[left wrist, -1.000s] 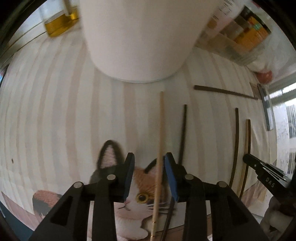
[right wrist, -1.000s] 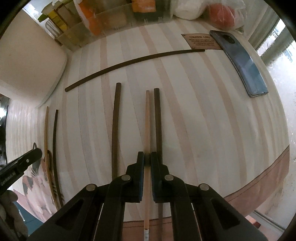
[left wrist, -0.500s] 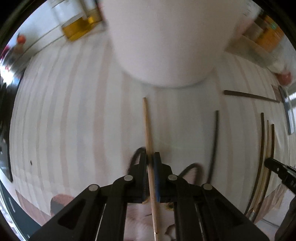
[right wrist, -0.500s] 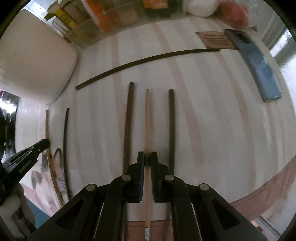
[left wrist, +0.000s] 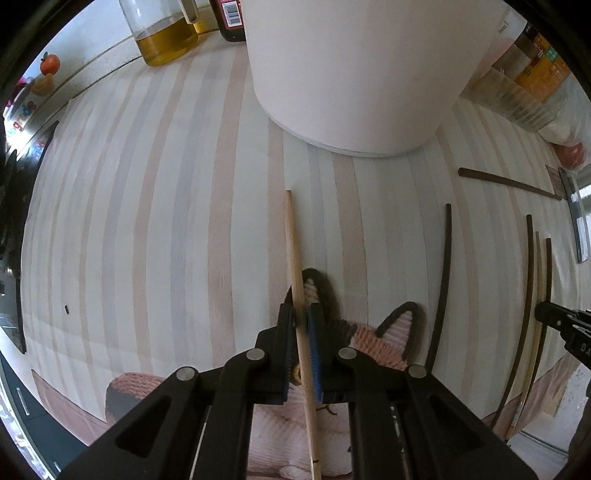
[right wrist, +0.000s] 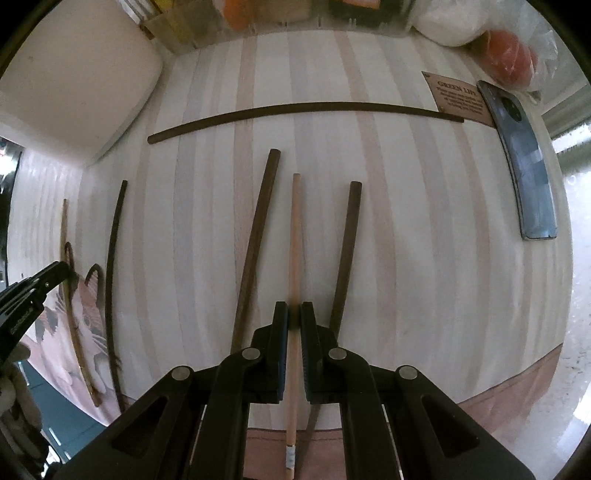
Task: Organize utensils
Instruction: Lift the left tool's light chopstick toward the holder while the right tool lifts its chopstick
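Note:
My left gripper (left wrist: 301,314) is shut on a light wooden chopstick (left wrist: 293,251) and holds it above the striped mat, pointing toward a large white container (left wrist: 362,74). My right gripper (right wrist: 294,314) is shut on another light wooden chopstick (right wrist: 295,236), held just above the mat between two dark chopsticks (right wrist: 255,243) (right wrist: 345,251). A long dark chopstick (right wrist: 303,110) lies crosswise farther back. One more dark chopstick (right wrist: 112,251) lies to the left. The left gripper's tip shows in the right wrist view (right wrist: 40,284).
A blue phone (right wrist: 524,162) and a small brown card (right wrist: 458,99) lie at the right of the mat. An oil jar (left wrist: 166,33) and a dark bottle (left wrist: 231,18) stand behind. Boxes and bagged food (right wrist: 506,59) line the back. A cat picture (left wrist: 388,328) is printed on the mat.
My left gripper closed on the light chopstick and lifted it, shifting left. My right gripper stayed shut on its chopstick and lifted it slightly away from the dark ones.

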